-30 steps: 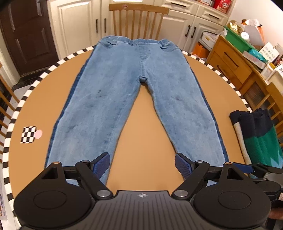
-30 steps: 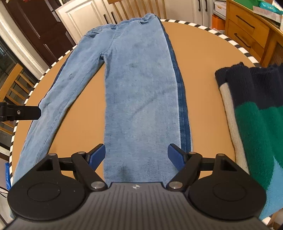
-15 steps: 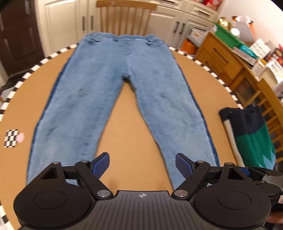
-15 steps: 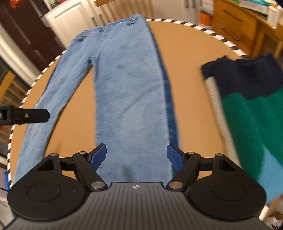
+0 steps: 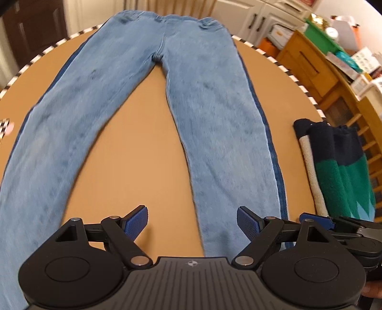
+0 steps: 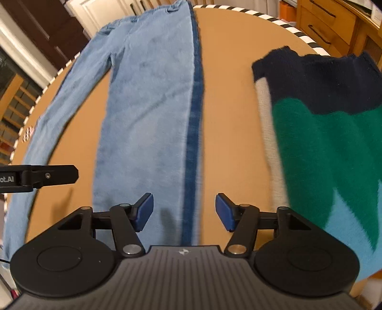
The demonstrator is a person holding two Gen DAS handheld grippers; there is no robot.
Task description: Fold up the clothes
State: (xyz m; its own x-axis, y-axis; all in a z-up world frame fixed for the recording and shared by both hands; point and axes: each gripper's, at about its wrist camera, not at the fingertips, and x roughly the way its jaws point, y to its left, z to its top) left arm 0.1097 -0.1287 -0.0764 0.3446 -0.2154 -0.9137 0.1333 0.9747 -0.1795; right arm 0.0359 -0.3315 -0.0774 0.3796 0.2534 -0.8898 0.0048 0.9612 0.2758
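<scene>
My left gripper [image 5: 192, 220] has its jaws spread wide over bare tabletop [image 5: 133, 152] between the two hems of the jeans [image 5: 214, 114], holding nothing. My right gripper [image 6: 183, 212] also has its jaws apart and empty, above the hem of the leg with the dark side stripe. The jeans lie flat, legs splayed toward me, waistband at the far edge. Just right of them sits a folded navy, green and pale blue sweater [image 6: 322, 133]. Beyond stand white cabinets [image 5: 250, 14].
</scene>
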